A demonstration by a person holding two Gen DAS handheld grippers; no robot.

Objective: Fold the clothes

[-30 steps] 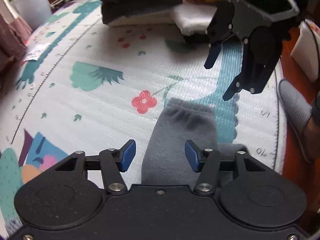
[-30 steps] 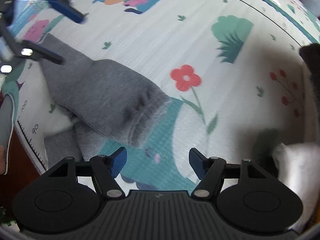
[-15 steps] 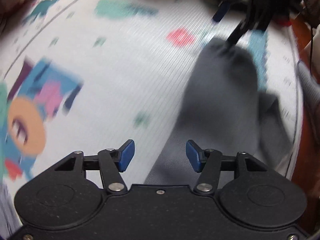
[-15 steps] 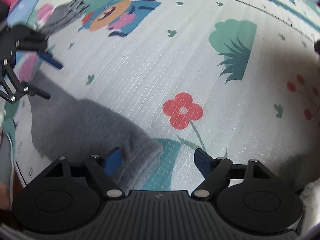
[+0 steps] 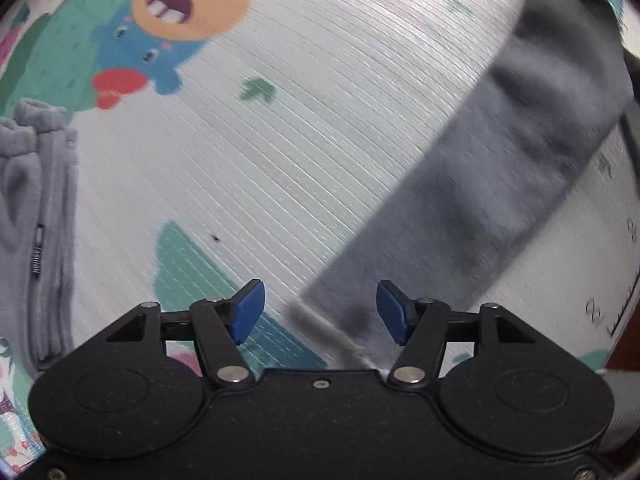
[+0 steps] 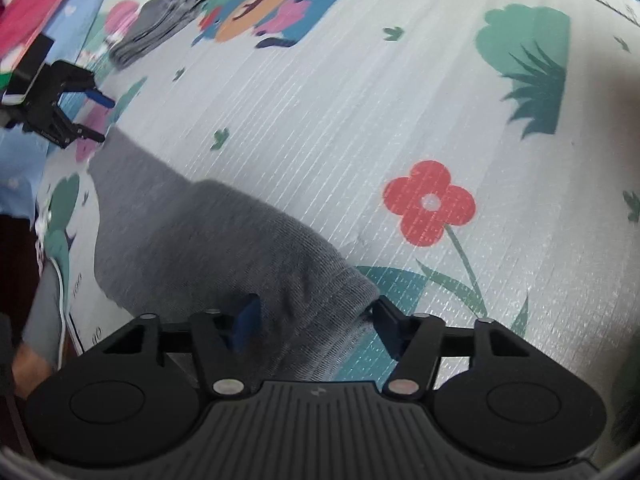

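Observation:
A dark grey garment leg (image 5: 480,200) lies stretched across the printed play mat (image 5: 300,120). My left gripper (image 5: 320,312) is open, its blue pads on either side of the garment's near end. In the right wrist view the same grey garment (image 6: 208,240) runs from lower centre to the left. My right gripper (image 6: 310,326) is open with the ribbed cuff (image 6: 340,300) lying between its fingers. The left gripper also shows far left in the right wrist view (image 6: 94,116), open at the garment's other end.
A folded light grey garment (image 5: 36,220) lies at the mat's left edge; it also shows in the right wrist view (image 6: 160,20). The mat's ruler-marked edge (image 5: 624,300) is at the right, with dark floor beyond. A grey slipper (image 6: 44,320) is by the mat's edge.
My left gripper has swung away along the garment to its far end. My right gripper has moved down over the cuff, which now lies between its fingers.

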